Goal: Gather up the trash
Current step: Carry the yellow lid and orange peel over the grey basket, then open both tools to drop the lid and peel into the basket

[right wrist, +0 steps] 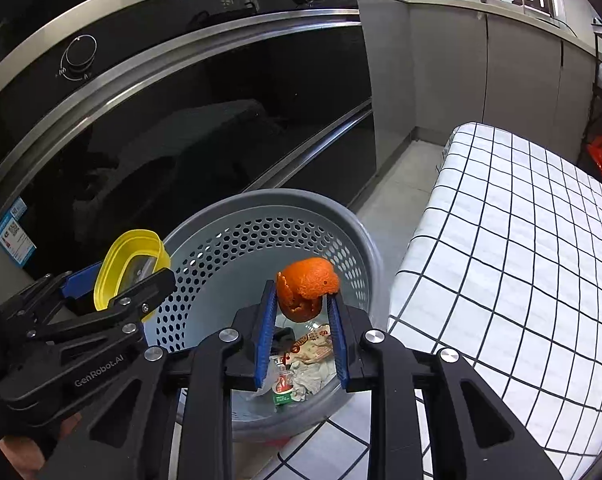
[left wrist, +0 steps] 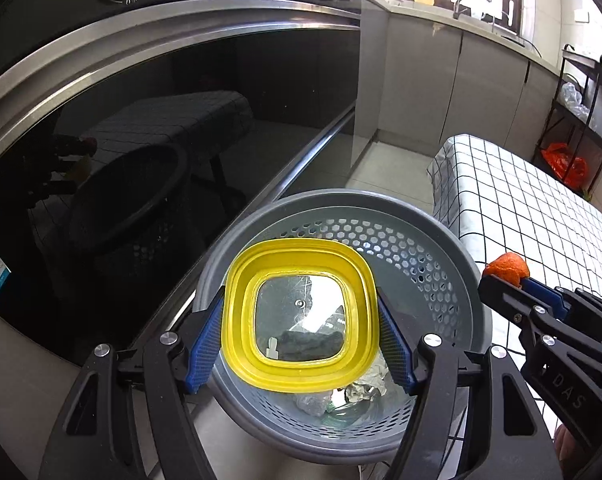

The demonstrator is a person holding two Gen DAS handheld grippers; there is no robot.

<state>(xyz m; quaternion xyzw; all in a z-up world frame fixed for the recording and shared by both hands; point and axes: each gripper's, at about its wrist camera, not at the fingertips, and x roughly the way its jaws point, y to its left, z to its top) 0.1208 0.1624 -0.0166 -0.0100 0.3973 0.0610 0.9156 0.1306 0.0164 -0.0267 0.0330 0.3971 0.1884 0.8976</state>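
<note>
My left gripper (left wrist: 301, 320) is shut on a yellow-rimmed clear plastic lid (left wrist: 301, 376) and holds it over the grey perforated trash basket (left wrist: 385, 236). My right gripper (right wrist: 301, 300) is shut on an orange peel (right wrist: 307, 286) above the same basket (right wrist: 241, 248). Crumpled paper and wrappers (right wrist: 309, 354) lie at the basket's bottom. The orange peel (left wrist: 507, 267) and right gripper (left wrist: 501, 280) show at the right in the left wrist view. The lid (right wrist: 113, 268) and left gripper (right wrist: 113, 284) show at the left in the right wrist view.
A black glass oven front (left wrist: 181, 140) with steel trim stands just behind the basket. A table with a white checked cloth (right wrist: 521, 260) is to the right. Grey cabinets (left wrist: 421, 80) and a black shelf rack (left wrist: 581, 120) stand farther back.
</note>
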